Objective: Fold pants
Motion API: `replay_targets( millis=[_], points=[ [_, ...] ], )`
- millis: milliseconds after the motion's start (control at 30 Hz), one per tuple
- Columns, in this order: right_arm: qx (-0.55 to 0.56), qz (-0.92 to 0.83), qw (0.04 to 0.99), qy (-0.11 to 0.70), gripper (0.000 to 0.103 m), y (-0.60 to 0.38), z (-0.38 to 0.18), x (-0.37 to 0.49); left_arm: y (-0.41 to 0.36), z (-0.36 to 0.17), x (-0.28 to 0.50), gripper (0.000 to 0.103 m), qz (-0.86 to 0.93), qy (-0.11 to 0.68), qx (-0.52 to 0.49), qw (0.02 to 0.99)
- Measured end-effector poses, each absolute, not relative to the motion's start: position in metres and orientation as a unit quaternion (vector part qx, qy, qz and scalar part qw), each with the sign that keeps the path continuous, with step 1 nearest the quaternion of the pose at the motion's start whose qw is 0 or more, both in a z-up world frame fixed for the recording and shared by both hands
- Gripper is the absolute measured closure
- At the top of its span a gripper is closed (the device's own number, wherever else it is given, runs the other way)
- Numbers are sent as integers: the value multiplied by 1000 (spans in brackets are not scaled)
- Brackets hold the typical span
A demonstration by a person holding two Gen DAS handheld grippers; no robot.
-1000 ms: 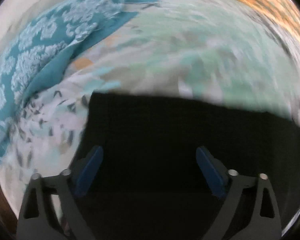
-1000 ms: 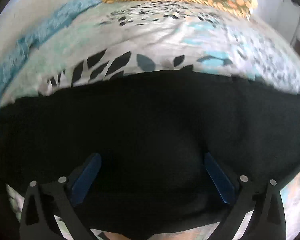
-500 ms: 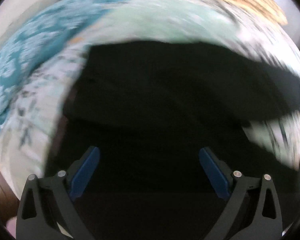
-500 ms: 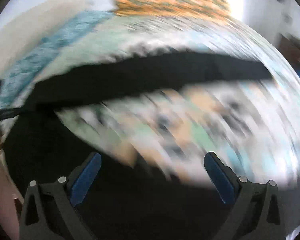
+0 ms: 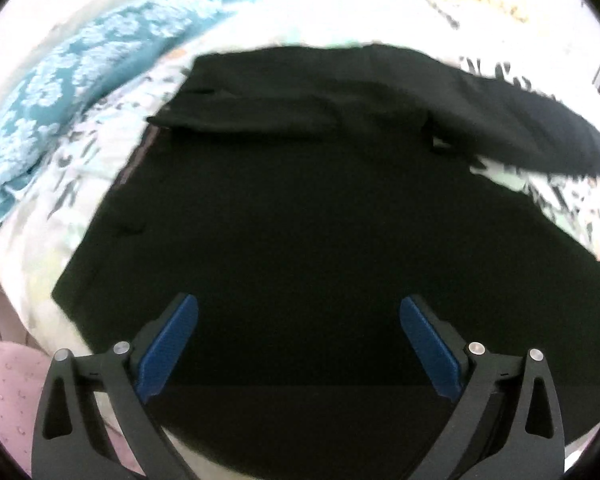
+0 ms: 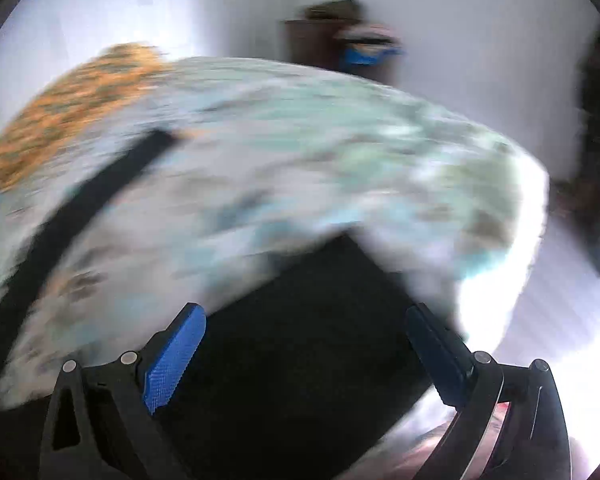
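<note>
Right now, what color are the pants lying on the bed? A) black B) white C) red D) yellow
A: in the left wrist view the pants are black, spread flat on the pale leafy bedsheet, with the open left gripper above them, its blue fingers wide apart and holding nothing.

Black fabric pants lay flat across the floral-print bedsheet, offering no raised obstruction beneath the wide-spread left gripper. A teal patterned pillow bounded the far left; an orange-dotted cushion closed the far end. Bare sheet lay open between the two pant legs. The right gripper, its fingers apart, overlooked a blurred bed corner, with a brown cabinet standing beyond.
</note>
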State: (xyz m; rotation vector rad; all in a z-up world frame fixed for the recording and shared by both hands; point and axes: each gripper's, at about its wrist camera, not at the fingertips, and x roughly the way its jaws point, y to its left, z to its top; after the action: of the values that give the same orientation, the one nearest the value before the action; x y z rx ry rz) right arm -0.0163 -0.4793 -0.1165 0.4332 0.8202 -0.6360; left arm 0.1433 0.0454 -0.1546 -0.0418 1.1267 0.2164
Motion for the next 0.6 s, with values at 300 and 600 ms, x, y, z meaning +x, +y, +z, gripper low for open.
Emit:
replay_targets(
  millis=[300,600],
  points=[
    [32,-44,885,462,4,-267,-147,47,52,-182,145,0,88,535,-6,840],
    [2,-22,874,485,0,-250,-199,46,55,-187,151,0,78,544,-7,835]
  ],
)
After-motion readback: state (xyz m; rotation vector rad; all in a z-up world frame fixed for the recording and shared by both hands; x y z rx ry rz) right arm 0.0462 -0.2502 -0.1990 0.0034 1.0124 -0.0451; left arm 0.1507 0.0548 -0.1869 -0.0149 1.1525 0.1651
